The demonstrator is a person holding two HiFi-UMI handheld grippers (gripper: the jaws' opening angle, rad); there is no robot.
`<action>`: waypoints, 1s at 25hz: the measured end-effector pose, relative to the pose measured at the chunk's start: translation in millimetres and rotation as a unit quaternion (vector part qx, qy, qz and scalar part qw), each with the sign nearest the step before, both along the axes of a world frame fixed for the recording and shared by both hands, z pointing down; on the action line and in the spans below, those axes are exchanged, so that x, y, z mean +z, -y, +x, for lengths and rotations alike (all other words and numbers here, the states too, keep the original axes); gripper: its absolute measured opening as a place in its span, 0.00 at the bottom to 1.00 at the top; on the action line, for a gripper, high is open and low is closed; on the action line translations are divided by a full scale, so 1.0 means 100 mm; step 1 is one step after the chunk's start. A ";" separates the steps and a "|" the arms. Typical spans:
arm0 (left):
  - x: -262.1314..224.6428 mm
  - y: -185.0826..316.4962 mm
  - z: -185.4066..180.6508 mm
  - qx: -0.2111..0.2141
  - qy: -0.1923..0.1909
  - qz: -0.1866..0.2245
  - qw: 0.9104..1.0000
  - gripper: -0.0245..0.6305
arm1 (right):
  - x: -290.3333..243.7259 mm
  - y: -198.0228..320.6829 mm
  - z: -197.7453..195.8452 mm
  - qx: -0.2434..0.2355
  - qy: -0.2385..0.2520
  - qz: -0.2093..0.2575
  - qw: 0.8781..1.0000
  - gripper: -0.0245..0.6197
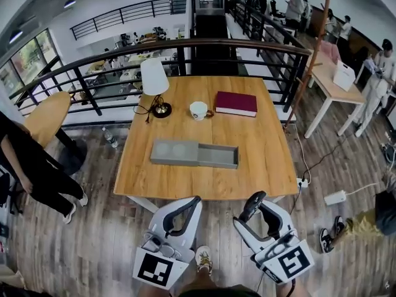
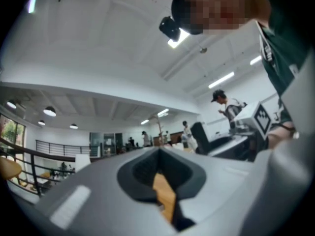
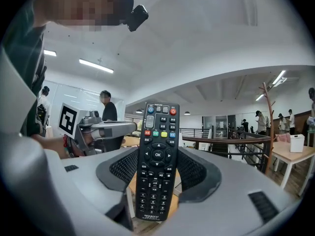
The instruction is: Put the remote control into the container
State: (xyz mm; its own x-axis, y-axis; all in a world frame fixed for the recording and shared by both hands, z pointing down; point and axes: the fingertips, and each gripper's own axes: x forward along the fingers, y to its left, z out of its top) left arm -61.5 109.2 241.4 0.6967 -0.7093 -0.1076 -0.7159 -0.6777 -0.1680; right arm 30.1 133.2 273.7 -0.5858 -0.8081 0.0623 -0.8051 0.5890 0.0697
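A black remote control (image 3: 157,166) with coloured buttons stands upright, its buttons facing the camera, and my right gripper (image 3: 157,157) is shut on it. In the head view the remote control (image 1: 252,206) and right gripper (image 1: 255,200) hang below the wooden table's (image 1: 260,166) near edge. The grey oblong container (image 1: 216,165) lies at the table's middle, its right half open. My left gripper (image 1: 195,200) is off the near edge too, jaws together with nothing held. In the left gripper view, the left gripper (image 2: 160,154) points up toward the ceiling.
A white lamp (image 1: 154,79), a white cup (image 1: 198,110) and a red book (image 1: 236,103) stand on the table's far half. A black railing (image 1: 185,45) runs behind it. A person (image 1: 28,166) stands at the left. A power strip (image 1: 336,197) lies on the floor at the right.
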 end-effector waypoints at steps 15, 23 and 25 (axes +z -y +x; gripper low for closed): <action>0.31 1.31 -0.17 0.024 0.001 -0.034 0.999 0.03 | 0.25 1.18 -0.26 0.022 -0.014 -0.040 0.999 0.44; 0.33 1.46 -0.07 0.034 -0.006 -0.034 0.999 0.03 | 0.24 1.29 -0.20 0.029 -0.018 -0.039 0.999 0.44; 0.33 1.49 -0.02 0.037 -0.009 -0.032 0.999 0.03 | 0.23 1.31 -0.18 0.030 -0.020 -0.039 0.999 0.44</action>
State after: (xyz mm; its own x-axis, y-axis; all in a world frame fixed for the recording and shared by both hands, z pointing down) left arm -63.6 -40.1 274.0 0.7452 -0.6624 -0.0765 -0.6666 -0.7372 -0.1099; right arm 12.2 2.1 297.1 -0.5322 -0.8335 0.1486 -0.8366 0.5447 0.0589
